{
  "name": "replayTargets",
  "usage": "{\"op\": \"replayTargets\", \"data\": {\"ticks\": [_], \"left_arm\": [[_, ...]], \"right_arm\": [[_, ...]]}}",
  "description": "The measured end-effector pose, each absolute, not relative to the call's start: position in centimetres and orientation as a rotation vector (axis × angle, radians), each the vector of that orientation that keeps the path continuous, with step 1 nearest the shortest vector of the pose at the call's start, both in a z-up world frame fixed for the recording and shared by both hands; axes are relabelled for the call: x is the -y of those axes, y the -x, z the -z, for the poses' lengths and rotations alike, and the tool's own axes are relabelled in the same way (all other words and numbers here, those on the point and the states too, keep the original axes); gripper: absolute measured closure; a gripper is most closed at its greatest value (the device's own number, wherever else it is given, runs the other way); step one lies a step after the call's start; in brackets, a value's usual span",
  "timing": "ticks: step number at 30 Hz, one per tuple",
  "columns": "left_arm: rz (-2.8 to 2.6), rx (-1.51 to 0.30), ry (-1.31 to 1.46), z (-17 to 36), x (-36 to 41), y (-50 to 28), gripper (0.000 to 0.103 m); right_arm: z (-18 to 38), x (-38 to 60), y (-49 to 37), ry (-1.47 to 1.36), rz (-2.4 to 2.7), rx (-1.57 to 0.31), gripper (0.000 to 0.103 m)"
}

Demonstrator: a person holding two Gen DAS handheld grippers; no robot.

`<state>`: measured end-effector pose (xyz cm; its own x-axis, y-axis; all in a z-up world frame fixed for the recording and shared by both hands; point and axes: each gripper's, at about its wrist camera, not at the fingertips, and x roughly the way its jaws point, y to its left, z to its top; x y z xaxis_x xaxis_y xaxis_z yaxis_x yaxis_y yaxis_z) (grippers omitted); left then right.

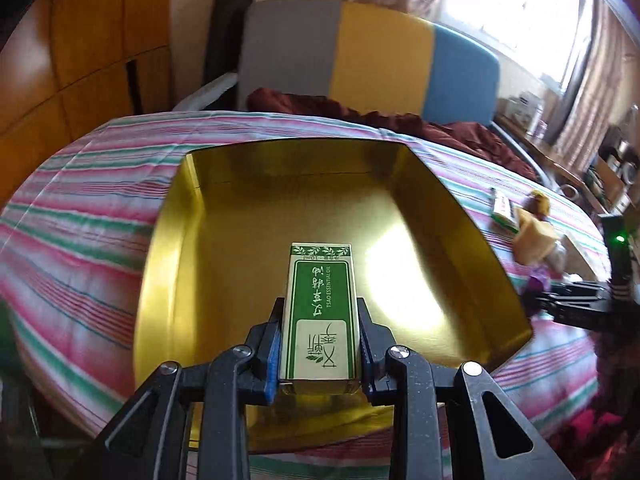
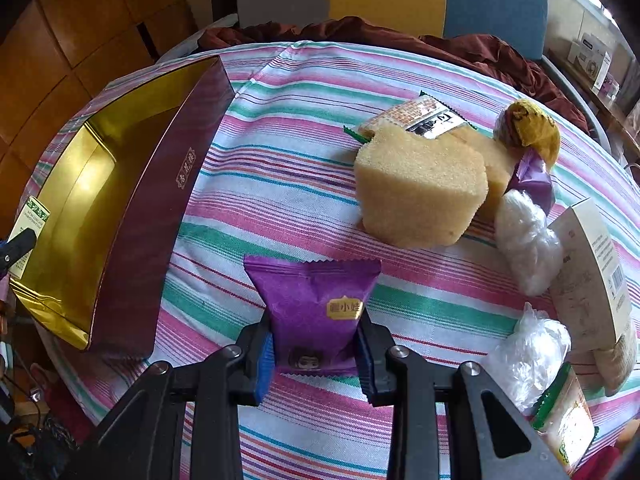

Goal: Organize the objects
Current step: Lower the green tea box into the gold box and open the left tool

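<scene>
My left gripper [image 1: 321, 320] is shut on a green and white essential-oil carton [image 1: 318, 312], held above the gold inside of an open box [image 1: 248, 248]. In the right wrist view that box [image 2: 140, 216] shows maroon outer walls at the left, and the carton [image 2: 34, 216] peeks over its far rim. My right gripper [image 2: 316, 340] is shut on a purple snack packet [image 2: 314, 308] over the striped cloth. Yellow sponge blocks [image 2: 420, 192], a wrapped snack [image 2: 424, 116] and a yellow-brown bun [image 2: 528, 128] lie beyond it.
A striped cloth [image 2: 280, 184] covers the table. White plastic-wrapped items [image 2: 524, 236], a tall white carton [image 2: 596, 272] and a green-edged packet [image 2: 568, 420] crowd the right side. Dark red fabric [image 1: 400, 120] and a grey, yellow and blue chair back [image 1: 360, 56] stand behind.
</scene>
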<state>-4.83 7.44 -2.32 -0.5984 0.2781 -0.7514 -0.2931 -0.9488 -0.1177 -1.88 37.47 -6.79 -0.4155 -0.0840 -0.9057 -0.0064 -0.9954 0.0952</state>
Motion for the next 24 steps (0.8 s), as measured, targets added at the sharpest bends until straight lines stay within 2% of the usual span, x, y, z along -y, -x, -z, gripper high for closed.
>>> {"op": "replayTargets", "data": {"ticks": [10,15,24], "left_arm": [[-2.571,0.046,1.256,2.9,-5.6,6.2,0.072],[-2.573,0.022,1.276,3.1,-5.4,6.7,0.072],[-2.602,-0.001,1.315,1.4,-5.2,13.0,0.072]], "right_arm": [[7.0,-37.3,2.3,-1.676,2.602,0.124,0.070],[7.0,-37.2,2.3,-1.676,2.604,0.113,0.070],[7.0,-37.1,2.3,-1.676,2.604,0.110,0.070]]}}
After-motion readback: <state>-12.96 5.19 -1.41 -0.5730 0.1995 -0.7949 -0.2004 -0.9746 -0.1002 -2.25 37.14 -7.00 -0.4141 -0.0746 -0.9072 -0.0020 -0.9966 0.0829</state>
